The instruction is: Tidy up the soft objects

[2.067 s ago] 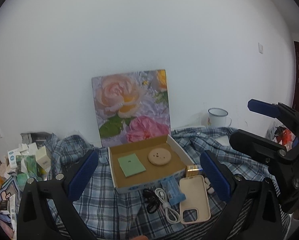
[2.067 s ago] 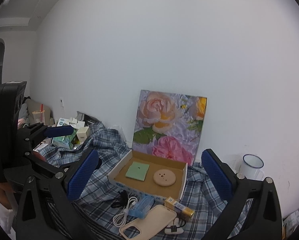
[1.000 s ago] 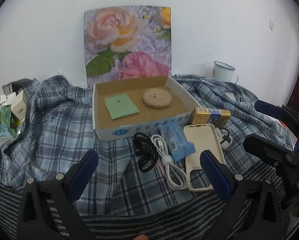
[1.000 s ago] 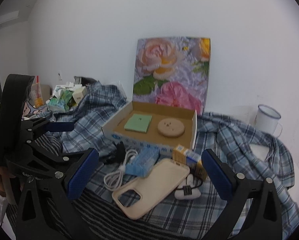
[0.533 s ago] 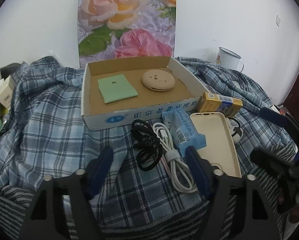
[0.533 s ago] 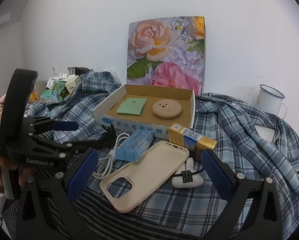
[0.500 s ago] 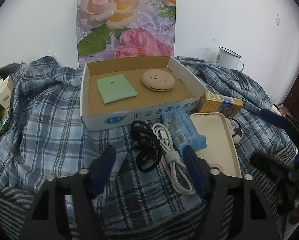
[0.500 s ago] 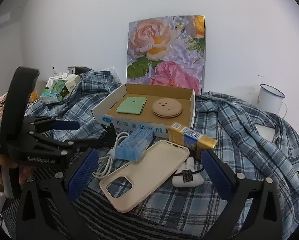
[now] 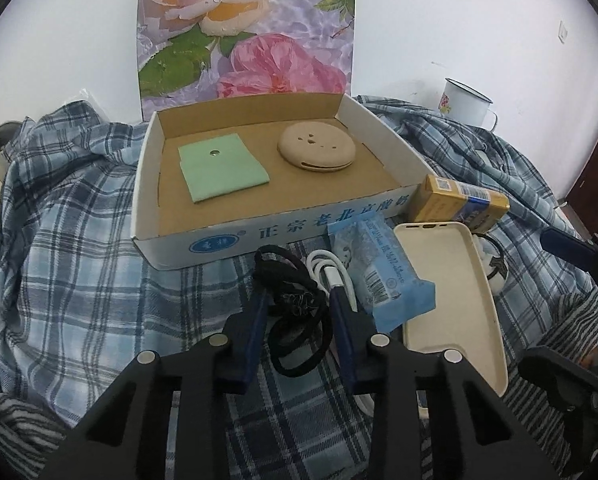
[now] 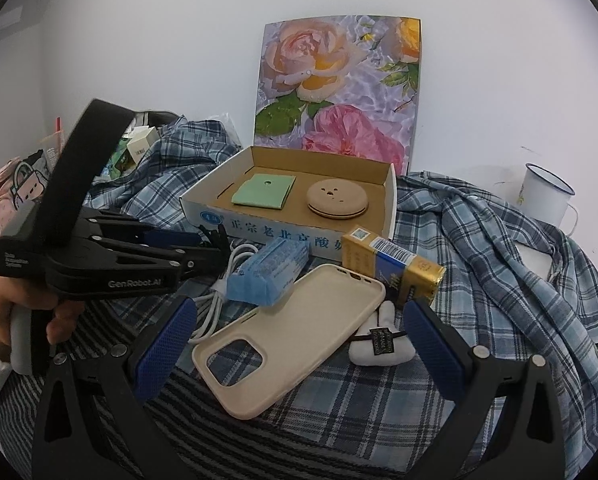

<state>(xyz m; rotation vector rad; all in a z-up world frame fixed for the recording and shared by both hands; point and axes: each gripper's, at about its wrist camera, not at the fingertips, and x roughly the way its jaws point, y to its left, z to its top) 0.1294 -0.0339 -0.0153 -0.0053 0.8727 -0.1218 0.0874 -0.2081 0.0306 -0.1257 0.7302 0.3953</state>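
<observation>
An open cardboard box [image 9: 259, 236] [image 10: 299, 226] holds a green cloth square [image 9: 221, 166] [image 10: 265, 191] and a round beige puff [image 9: 317, 147] [image 10: 337, 199]. In front of it lie black hair ties [image 9: 295, 300], a white cable [image 9: 327, 272] [image 10: 219, 300], a blue tissue pack [image 9: 383, 276] [image 10: 271, 272], a beige phone case [image 9: 451, 304] [image 10: 299, 332], a yellow carton [image 9: 463, 200] [image 10: 391, 268] and a white hair tie bow [image 10: 383, 344]. My left gripper [image 9: 297, 300] [image 10: 215, 248] has closed in around the black hair ties. My right gripper [image 10: 299, 324] is wide open over the phone case.
A plaid shirt [image 9: 59, 240] [image 10: 499, 260] covers the table. A floral board [image 9: 243, 28] [image 10: 339, 88] leans on the wall behind the box. A white enamel mug [image 9: 465, 102] [image 10: 545, 194] stands at the right. Small boxes and packets [image 10: 135, 148] pile up at the left.
My left gripper moved down and forward to the hair ties and its jaws narrowed from wide open to closed around them. My right gripper moved closer to the table, still open.
</observation>
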